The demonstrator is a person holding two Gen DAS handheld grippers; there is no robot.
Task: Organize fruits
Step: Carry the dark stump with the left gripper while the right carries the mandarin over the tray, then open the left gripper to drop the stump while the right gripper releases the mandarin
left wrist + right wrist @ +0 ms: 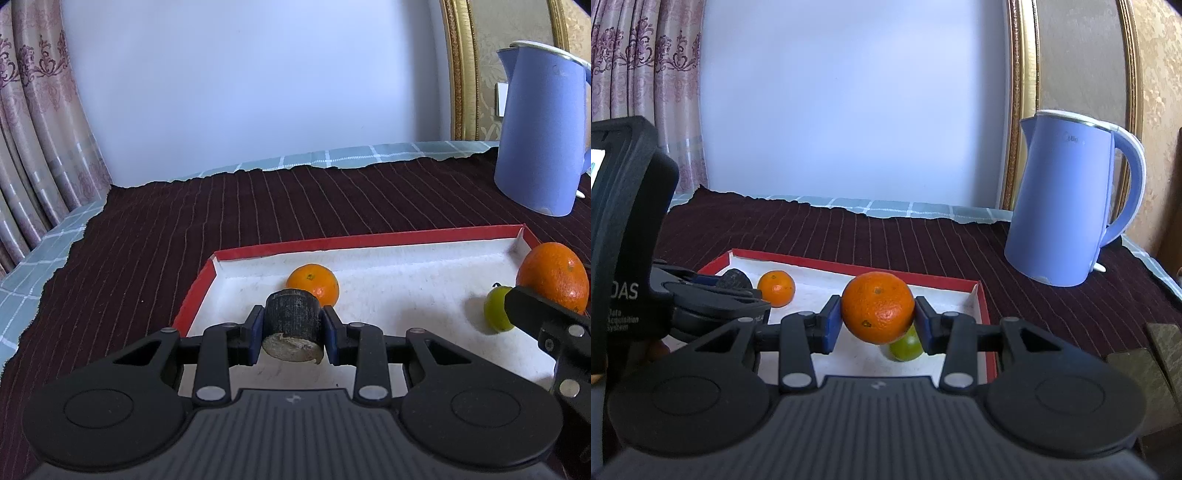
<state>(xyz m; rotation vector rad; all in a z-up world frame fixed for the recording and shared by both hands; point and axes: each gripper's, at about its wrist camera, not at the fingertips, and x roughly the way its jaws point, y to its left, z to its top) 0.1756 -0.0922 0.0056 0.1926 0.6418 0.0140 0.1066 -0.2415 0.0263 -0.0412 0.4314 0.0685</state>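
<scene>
A red-rimmed white tray (255, 253) lies on the dark striped cloth; it also shows in the right wrist view (982, 306). My left gripper (292, 328) is shut on a dark stubby cylinder with a pale cut end (291, 321), held over the tray's left part. A small orange (314, 283) rests in the tray just beyond it, also visible in the right wrist view (776, 288). My right gripper (878, 319) is shut on a large orange (878, 306), held above the tray's right part. A green lime (907, 347) lies in the tray under it.
A blue electric kettle (1067, 206) stands on the cloth behind and right of the tray. A checked cloth edges the table (37, 258). Curtains hang at the left, a gold frame at the right. A brownish box (1152, 354) sits at the right edge.
</scene>
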